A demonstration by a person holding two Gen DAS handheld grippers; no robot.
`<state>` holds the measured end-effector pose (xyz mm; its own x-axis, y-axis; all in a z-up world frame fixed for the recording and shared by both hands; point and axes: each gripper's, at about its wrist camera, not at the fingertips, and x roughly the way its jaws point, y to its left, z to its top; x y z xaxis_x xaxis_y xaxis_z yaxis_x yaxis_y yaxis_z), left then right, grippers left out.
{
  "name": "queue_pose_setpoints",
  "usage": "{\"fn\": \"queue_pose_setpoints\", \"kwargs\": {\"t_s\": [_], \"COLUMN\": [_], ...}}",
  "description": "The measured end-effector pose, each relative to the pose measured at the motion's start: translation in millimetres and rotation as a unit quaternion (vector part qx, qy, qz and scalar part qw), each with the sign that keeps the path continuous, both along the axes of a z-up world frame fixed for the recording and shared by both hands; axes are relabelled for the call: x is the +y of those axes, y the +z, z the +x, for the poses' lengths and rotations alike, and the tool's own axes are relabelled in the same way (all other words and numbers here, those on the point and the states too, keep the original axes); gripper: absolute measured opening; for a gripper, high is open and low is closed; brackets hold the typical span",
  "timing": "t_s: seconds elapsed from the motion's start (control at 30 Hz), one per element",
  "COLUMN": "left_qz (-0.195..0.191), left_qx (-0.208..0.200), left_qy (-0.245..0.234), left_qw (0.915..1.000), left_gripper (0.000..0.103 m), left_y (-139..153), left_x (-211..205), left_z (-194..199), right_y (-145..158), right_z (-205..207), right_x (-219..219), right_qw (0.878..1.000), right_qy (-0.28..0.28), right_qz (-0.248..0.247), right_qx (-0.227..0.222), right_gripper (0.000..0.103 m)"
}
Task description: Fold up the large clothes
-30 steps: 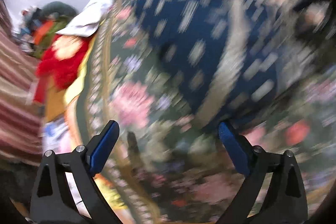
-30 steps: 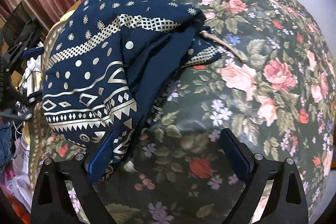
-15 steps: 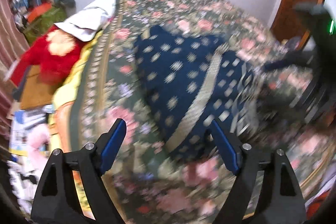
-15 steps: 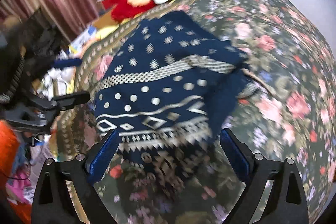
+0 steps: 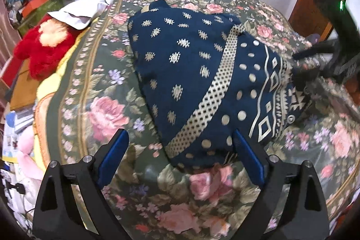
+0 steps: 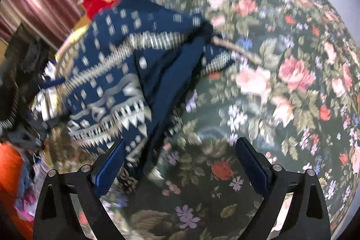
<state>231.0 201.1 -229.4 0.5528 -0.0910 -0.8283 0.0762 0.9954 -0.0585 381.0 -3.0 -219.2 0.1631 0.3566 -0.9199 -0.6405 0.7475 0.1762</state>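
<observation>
A dark blue cloth with silver dots and zigzags [image 5: 193,82] lies bunched on the flowery bed cover [image 5: 101,109]. Both hand-held grippers, left [image 5: 180,159] and right [image 6: 180,163], are wide open, holding nothing.

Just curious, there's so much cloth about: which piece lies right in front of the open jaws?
The navy garment with silver-white patterns, bunched on the floral bedspread. The white cloth and red plush toy sit farther off, at the bed's edge.

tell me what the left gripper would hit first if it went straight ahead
Probably the folded navy patterned garment: its near edge lies between the open left gripper fingers, on the floral bedspread. Depth is uncertain.
</observation>
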Motion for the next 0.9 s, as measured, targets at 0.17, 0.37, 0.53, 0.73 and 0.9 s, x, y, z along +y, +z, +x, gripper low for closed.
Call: {"fn": "queue_pose_setpoints", "kwargs": {"t_s": [0.17, 0.37, 0.53, 0.73, 0.9], "left_qz": [-0.010, 0.009, 0.032, 0.037, 0.021], "left_qx": [0.013, 0.011, 0.037, 0.054, -0.001], "left_qy": [0.017, 0.017, 0.022, 0.053, 0.102], "left_qw": [0.9997, 0.9998, 0.9985, 0.9964, 0.9946], "left_gripper": [0.099, 0.099, 0.098, 0.090, 0.090], "left_y": [-4, -5, -17, -23, 20], "left_x": [6, 1, -1, 8, 21], "left_z": [1, -1, -4, -18, -41], "right_y": [30, -12, -18, 19, 71], "right_z": [15, 63, 74, 49, 5], "right_x": [31, 73, 41, 7, -10], "right_qw": [0.997, 0.996, 0.996, 0.992, 0.989], "right_qy": [-0.020, -0.053, -0.069, -0.078, -0.070], "right_qz": [0.056, -0.013, -0.014, -0.017, 0.056], "right_qx": [-0.054, -0.068, -0.061, -0.097, -0.120], "right_gripper": [0.096, 0.096, 0.097, 0.096, 0.096]}}
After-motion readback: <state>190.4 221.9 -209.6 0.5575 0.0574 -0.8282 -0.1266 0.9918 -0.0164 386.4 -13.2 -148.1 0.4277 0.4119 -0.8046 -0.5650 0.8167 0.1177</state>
